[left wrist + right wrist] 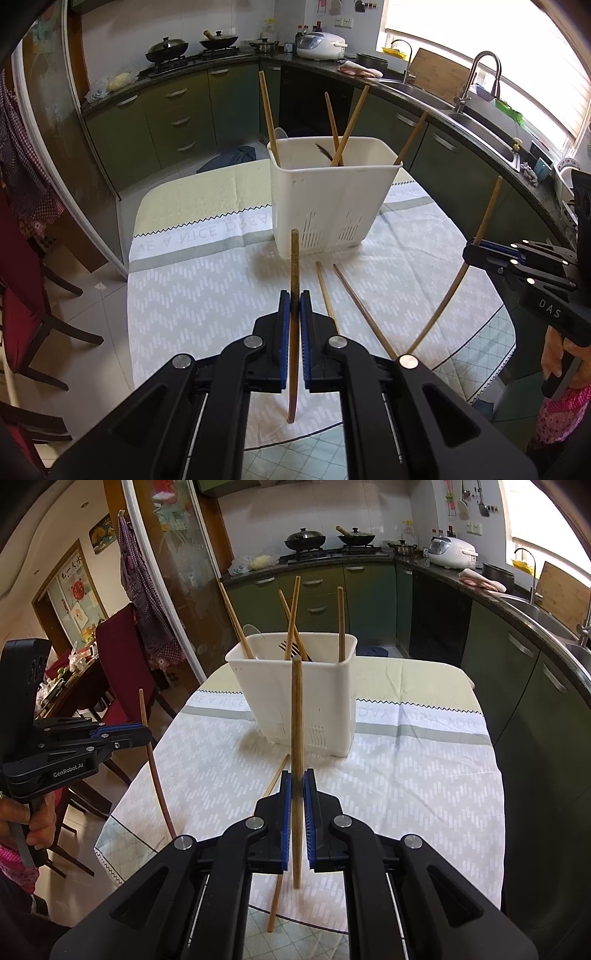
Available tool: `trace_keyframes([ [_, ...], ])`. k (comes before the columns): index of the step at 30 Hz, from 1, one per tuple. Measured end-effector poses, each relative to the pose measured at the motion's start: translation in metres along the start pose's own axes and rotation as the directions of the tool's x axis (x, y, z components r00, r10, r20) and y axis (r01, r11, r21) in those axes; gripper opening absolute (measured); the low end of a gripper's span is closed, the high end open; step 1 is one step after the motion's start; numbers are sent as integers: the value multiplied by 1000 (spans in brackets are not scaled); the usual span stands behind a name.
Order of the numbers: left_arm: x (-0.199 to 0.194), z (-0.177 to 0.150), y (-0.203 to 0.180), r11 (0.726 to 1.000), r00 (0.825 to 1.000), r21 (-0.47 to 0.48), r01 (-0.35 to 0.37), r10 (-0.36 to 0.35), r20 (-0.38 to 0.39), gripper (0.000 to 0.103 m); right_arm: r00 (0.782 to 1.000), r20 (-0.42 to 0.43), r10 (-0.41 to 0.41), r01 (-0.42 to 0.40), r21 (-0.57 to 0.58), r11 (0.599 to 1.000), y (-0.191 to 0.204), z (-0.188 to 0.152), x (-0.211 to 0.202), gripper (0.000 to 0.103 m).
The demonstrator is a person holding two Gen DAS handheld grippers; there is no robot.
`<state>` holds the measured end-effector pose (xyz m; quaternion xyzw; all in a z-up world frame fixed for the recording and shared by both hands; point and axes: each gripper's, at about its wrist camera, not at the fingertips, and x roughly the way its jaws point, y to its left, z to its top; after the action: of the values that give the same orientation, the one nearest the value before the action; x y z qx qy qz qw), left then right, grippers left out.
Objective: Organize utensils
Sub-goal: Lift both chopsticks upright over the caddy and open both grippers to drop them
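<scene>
Left wrist view: the left gripper (294, 306), black with blue pads, is clamped on a dark brown wooden chopstick (294, 266), which stands almost upright between the pads, above the table. Straight ahead, a white rectangular plastic utensil basket (332, 199) stands on the pale patterned tablecloth (207, 295). Four light wooden chopsticks (266, 110) lean inside the basket, and a dark utensil (323, 150) lies among them; what kind it is I cannot tell. Two more loose wooden chopsticks (360, 314) lie flat on the cloth, between the basket and the gripper, close to each other but apart. At the right edge, the right gripper (471, 253) holds a long light wooden chopstick (487, 214) tilted over the table side.

Right wrist view: the right gripper (296, 786) is closed tightly on the long light wooden chopstick (296, 716), nearly vertical, in front of the white basket (291, 694). The chopsticks in the basket (340, 624) stick up over its rim. One loose chopstick (277, 779) shows on the cloth (406, 775), partly hidden behind the gripper. At the left, the left gripper (149, 734) holds the dark chopstick (157, 775) beside the table edge.
</scene>
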<state>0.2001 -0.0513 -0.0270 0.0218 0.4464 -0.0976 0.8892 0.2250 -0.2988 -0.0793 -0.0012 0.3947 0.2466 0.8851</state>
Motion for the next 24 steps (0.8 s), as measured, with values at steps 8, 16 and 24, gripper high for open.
trace_keyframes([
  [8, -6, 6, 0, 1000, 1000, -1, 6, -6, 21, 5, 1000, 9, 2, -2, -7, 1000, 2, 3, -3, 8],
  [16, -9, 9, -3, 1000, 999, 5, 9, -10, 32, 5, 1000, 15, 7, -7, -18, 1000, 7, 6, -5, 8],
  [24, -11, 12, -4, 1000, 999, 9, 11, -12, 42, 5, 1000, 17, 7, -6, -26, 1000, 9, 8, -7, 8],
])
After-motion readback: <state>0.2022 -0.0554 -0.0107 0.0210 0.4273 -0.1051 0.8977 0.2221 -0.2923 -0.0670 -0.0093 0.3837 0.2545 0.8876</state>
